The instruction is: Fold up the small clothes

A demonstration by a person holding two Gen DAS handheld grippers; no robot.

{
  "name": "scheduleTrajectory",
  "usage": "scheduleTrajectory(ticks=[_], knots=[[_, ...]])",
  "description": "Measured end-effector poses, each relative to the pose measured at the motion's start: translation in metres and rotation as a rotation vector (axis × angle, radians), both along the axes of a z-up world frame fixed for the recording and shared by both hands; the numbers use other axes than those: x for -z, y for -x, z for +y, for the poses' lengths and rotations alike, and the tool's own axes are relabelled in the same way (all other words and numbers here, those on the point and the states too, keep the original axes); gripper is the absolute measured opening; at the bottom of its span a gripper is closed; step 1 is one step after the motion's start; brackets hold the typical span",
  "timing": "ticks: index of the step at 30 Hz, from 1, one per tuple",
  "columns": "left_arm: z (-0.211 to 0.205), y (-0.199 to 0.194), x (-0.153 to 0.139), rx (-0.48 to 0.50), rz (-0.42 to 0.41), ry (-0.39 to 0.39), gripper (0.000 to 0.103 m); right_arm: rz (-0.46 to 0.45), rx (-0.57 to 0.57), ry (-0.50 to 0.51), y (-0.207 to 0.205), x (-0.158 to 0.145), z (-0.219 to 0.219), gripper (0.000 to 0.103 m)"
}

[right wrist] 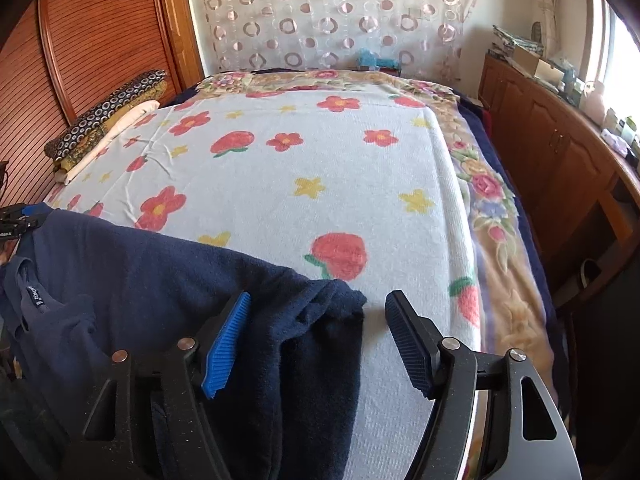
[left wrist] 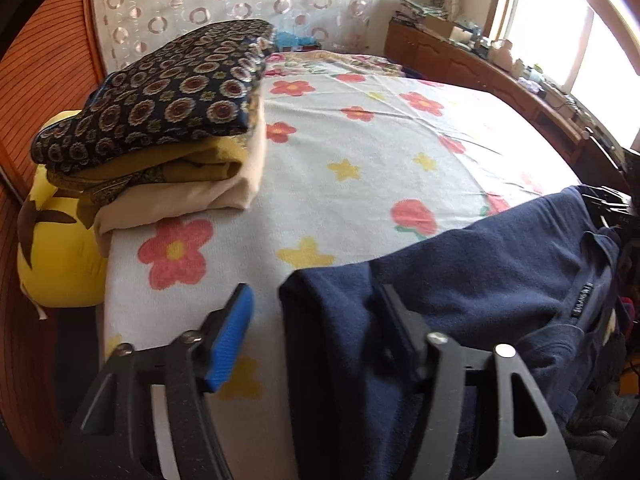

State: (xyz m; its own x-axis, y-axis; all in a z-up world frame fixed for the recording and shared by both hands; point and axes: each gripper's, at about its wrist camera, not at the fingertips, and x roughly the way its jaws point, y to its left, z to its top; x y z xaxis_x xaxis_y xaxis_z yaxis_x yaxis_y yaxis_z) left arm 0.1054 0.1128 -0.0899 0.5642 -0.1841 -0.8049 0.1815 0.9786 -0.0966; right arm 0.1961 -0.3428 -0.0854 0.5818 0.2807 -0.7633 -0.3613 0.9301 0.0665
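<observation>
Navy knit garment [left wrist: 472,280]: draped over near edge of bed, collar and label toward the middle, one folded edge at each gripper.
Left gripper [left wrist: 316,332]: jaws apart; garment's left edge lying between them, close against the right finger, clear of the blue ribbed pad [left wrist: 232,340] on the left finger; no squeeze visible.
Right gripper [right wrist: 318,340]: jaws wide apart; garment's right corner [right wrist: 340,300] lying between them, near the blue left pad [right wrist: 226,348], well clear of the dark right pad [right wrist: 408,344]; not clamped.
Garment label [right wrist: 34,298]: small dark tag with white lettering at the neckline, text too small to read.
Bed cover [right wrist: 320,184]: pale blue towelling printed with red flowers, yellow stars and strawberries, spread flat under the garment.
Floral blanket [right wrist: 492,208]: beige with pink and blue roses, showing along the right and far sides beneath the cover.
Yellow cushion [left wrist: 56,248]: brown markings, off the left edge of the bed below the stack.
Stack of folded clothes [left wrist: 160,120]: far left on the bed; dark circle-patterned piece on top, mustard in the middle, cream underneath.
Wooden cabinet [right wrist: 560,148]: along the right wall under the window, top crowded with small items.
Curtain [right wrist: 328,12]: sheer, ring-patterned, behind the head of the bed.
</observation>
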Motion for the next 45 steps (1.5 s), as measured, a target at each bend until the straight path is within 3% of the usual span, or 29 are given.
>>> scheduleTrajectory(ticks=[3,4,5,7,10,14,21,32,38,45], knots=[[-0.005,0.003,-0.002,0.034,0.012,0.032,0.032,0.007,-0.042,-0.035,0.002,0.0,0.003,0.071],[-0.005,0.005,-0.004,0.039,0.012,0.033,0.024,0.006,-0.048,-0.03,0.003,0.0,0.004,0.066],[-0.008,0.008,-0.004,0.052,0.01,0.033,0.02,0.004,-0.06,-0.027,0.005,0.0,0.005,0.06],[-0.011,0.013,-0.008,0.056,-0.002,0.028,0.013,0.007,-0.076,-0.025,0.009,0.0,0.004,0.025],[-0.015,0.034,-0.031,0.041,-0.09,0.098,0.012,0.004,-0.108,-0.052,0.019,-0.003,0.004,0.015],[-0.019,0.079,-0.071,0.019,-0.249,0.157,0.011,-0.09,-0.123,-0.12,0.054,-0.025,-0.006,0.014],[-0.006,0.131,-0.152,-0.008,-0.484,0.259,0.011,-0.359,-0.076,-0.254,0.135,-0.112,-0.039,0.013],[0.004,0.167,-0.254,0.009,-0.747,0.268,0.011,-0.638,-0.146,-0.251,0.215,-0.249,-0.052,0.013],[0.019,0.177,-0.278,-0.012,-0.83,0.263,0.011,-0.724,-0.162,-0.221,0.239,-0.299,-0.059,0.013],[0.018,0.14,-0.289,-0.025,-0.844,0.205,0.011,-0.744,-0.155,-0.153,0.237,-0.315,-0.049,0.013]])
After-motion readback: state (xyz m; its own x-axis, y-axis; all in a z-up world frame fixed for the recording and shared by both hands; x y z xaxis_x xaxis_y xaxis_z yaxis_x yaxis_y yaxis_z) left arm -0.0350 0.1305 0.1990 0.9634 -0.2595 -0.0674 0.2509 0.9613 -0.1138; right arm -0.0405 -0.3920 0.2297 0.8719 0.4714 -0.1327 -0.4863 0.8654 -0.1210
